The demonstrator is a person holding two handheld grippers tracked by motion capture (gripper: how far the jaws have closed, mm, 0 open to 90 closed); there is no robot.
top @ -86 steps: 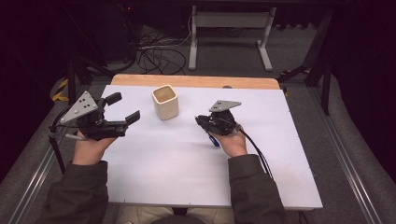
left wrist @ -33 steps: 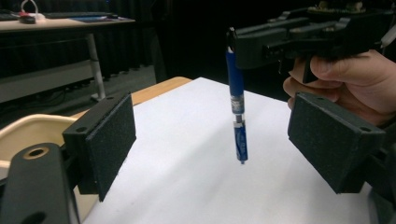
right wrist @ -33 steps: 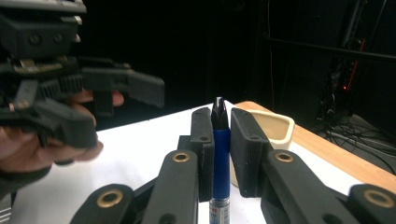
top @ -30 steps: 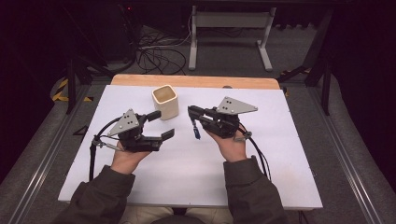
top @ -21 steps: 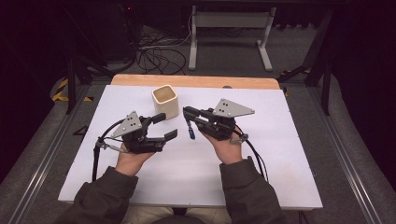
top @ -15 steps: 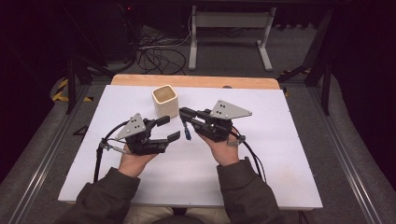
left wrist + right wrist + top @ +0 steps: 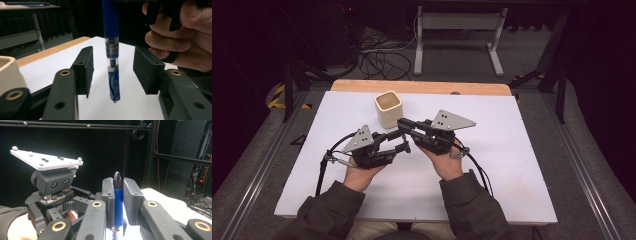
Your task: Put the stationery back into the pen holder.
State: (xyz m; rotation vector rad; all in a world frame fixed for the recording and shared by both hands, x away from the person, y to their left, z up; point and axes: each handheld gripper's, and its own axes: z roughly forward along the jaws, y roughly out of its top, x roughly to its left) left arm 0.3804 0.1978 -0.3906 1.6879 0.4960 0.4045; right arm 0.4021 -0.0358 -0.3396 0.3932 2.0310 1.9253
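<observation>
A blue pen [image 7: 118, 202] stands clamped between the pads of my right gripper [image 7: 118, 192], which is shut on its upper barrel. The pen's clear lower part and tip [image 7: 113, 82] hang down between the two wide-apart jaws of my left gripper [image 7: 113, 72], a little above the white table, touching neither pad. In the high view the right gripper [image 7: 404, 124] and the open left gripper [image 7: 399, 141] meet tip to tip at the table's middle, just in front of a cream square cup [image 7: 388, 109].
The white table top [image 7: 512, 165] has a wooden strip [image 7: 422, 87] along its far edge. The cream cup [image 7: 7, 75] stands close beside the left gripper's jaw. Cables trail from both grippers toward the person's sleeves. Dark floor, cables and a stand lie beyond the table.
Both hands have moved toward each other at the table's middle. The right gripper has carried the pen leftward until it hangs between the left gripper's open jaws.
</observation>
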